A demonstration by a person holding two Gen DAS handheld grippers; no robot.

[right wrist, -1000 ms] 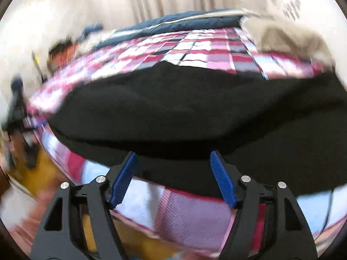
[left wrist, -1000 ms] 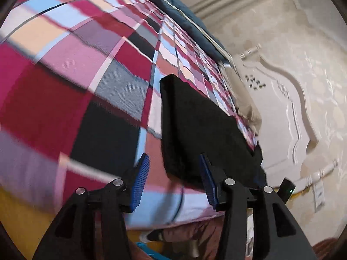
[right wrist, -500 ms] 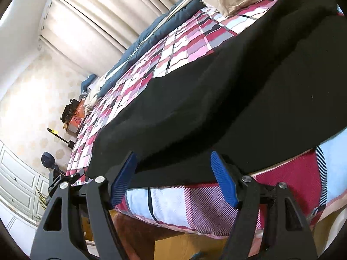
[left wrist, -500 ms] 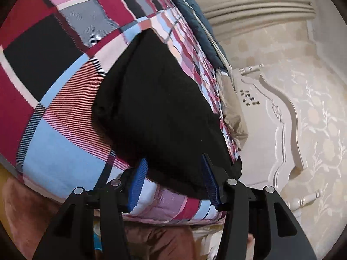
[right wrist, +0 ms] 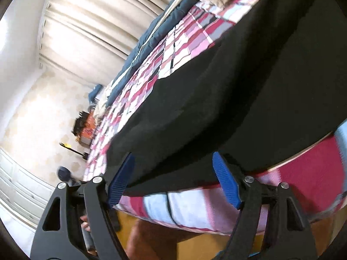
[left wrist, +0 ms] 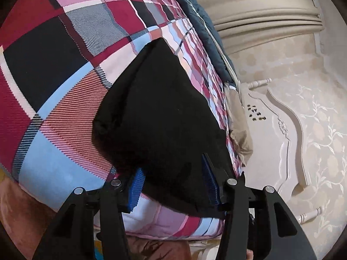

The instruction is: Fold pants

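Note:
The black pants [left wrist: 158, 121] lie flat on the plaid bedspread [left wrist: 56, 65], reaching the bed's near edge. My left gripper [left wrist: 173, 186] is open, its blue pads on either side of the pants' near edge. In the right wrist view the pants [right wrist: 249, 91] spread wide across the bed. My right gripper [right wrist: 173, 179] is open, its jaws straddling the near hem above the plaid bedspread [right wrist: 195, 208].
A dark blue quilt [left wrist: 201, 30] lies along the far side of the bed. A beige pillow [left wrist: 238, 127] sits by the white carved headboard [left wrist: 279, 134]. Curtains [right wrist: 97, 28], white cabinets [right wrist: 19, 190] and floor clutter [right wrist: 84, 127] stand beyond the bed.
Both grippers have moved in to the near edge of the pants, which now lies between the open jaws. The views have tilted and steadied.

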